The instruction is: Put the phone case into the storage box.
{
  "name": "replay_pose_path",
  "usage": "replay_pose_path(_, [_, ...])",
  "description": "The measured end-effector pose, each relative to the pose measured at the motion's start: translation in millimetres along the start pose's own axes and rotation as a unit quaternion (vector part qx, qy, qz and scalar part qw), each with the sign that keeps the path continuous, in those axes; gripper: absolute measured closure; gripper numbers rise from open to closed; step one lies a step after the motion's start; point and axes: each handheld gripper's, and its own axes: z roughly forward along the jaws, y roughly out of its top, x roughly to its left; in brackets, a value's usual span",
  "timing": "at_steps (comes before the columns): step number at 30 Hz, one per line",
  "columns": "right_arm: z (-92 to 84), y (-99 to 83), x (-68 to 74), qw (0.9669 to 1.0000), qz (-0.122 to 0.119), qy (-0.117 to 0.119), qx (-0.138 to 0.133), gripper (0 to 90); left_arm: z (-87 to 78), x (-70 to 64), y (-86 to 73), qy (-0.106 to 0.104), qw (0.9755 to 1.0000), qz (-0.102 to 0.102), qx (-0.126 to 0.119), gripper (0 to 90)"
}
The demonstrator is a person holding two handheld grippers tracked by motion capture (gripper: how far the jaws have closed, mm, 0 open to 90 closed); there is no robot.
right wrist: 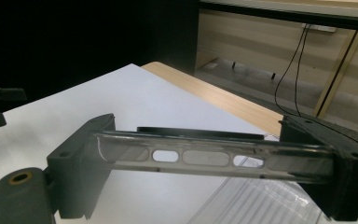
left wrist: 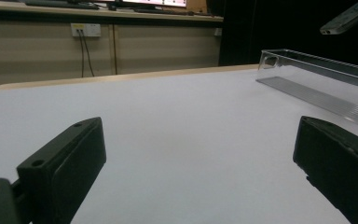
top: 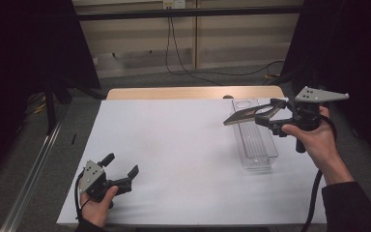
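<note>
Up close, the right gripper point(right wrist: 214, 161) view alone reveals slots in the clear lid point(right wrist: 205, 157) clamped lengthwise between its jaws above the long clear tray point(top: 256, 145), while the left gripper point(top: 121, 171) rests wide open, empty.

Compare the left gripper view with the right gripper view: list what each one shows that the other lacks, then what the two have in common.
Left gripper view alone: the left gripper with jaws wide apart and nothing between them, low over the sheet, and a wall socket with two cables plugged in.

Right gripper view alone: the right gripper shut on a flat dark device, gripped edge-on so that its side buttons show, held above the tray.

Both: the white sheet, the clear plastic tray, the table's wooden edge and the beige wall panels behind.
</note>
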Motion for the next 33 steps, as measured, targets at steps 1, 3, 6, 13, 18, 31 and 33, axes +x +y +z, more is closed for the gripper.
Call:
replay_pose_path(1, [-0.5,1.0,-1.2,1.0,-0.004,-0.003,0.001,11.9,0.4,-0.9,-0.1,0.0,1.0,0.0,0.0,2.5])
replay_pose_path(3, [-1.3,3.0,-2.4,0.9999,-0.006,-0.009,0.003,11.9,0.5,-1.3,0.3,-0.002,1.0,0.003,0.0,2.5])
replay_pose_path(6, [-2.5,5.8,-5.9,0.9999,-0.004,-0.016,0.0,11.9,0.3,-1.0,0.3,-0.001,1.0,0.003,0.0,2.5])
replay_pose_path(13, [-4.7,4.7,-17.8,0.999,0.009,-0.044,0.002,11.9,-1.0,-0.9,-0.1,-0.004,1.0,0.005,0.0,2.5])
replay_pose_path(18, [-5.0,2.5,-25.6,0.998,0.018,-0.06,0.007,11.9,-1.6,-0.5,-0.3,-0.002,1.0,0.005,-0.001,2.5])
replay_pose_path(31, [13.4,-2.2,-38.9,0.9935,0.023,-0.108,0.028,12.0,-3.4,-1.9,0.3,-0.005,0.9999,0.008,-0.004,2.6])
replay_pose_path(33, [16.2,-3.1,-39.8,0.9927,0.022,-0.115,0.03,12.0,-3.8,-2.3,0.2,-0.006,0.9999,0.009,-0.004,2.5])
